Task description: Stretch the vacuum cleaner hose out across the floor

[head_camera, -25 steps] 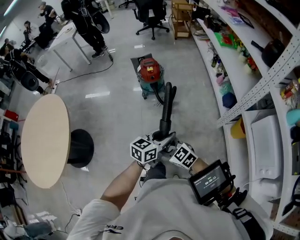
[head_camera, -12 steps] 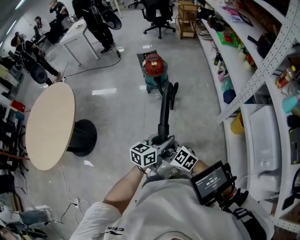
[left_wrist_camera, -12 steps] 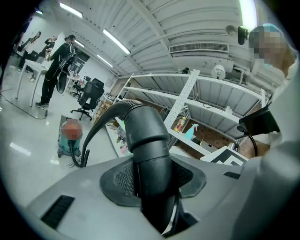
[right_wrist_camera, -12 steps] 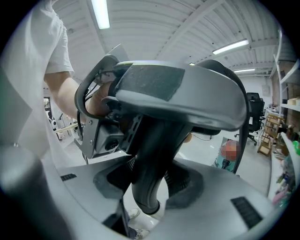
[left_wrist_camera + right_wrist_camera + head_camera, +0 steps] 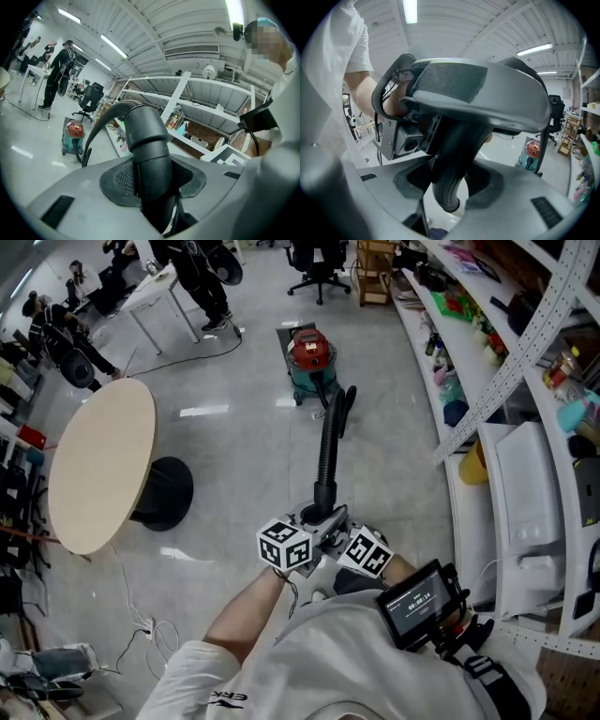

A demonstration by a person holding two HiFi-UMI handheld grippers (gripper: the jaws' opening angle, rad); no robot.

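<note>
Glossy grey floor (image 5: pixel 234 456). Round table (image 5: pixel 98 465) at 9 o'clock. Shelves (image 5: pixel 506 362) at 3 o'clock. Chair (image 5: pixel 317 263) at 12 o'clock. Desk (image 5: pixel 150 292), people (image 5: pixel 202 273) at 11 o'clock.

Shows a black ribbed hose (image 5: pixel 327 451) running nearly straight from the lower centre of the head view up to a short doubled-over bend (a tight upright loop). Joins there a red-lidded, teal-bodied vacuum cleaner (image 5: pixel 310 362) standing upright at upper centre. Ends nearest the camera in a smooth rigid cuff, clamped by the left gripper (image 5: pixel 152 185) and the right gripper (image 5: pixel 451 185).
</note>
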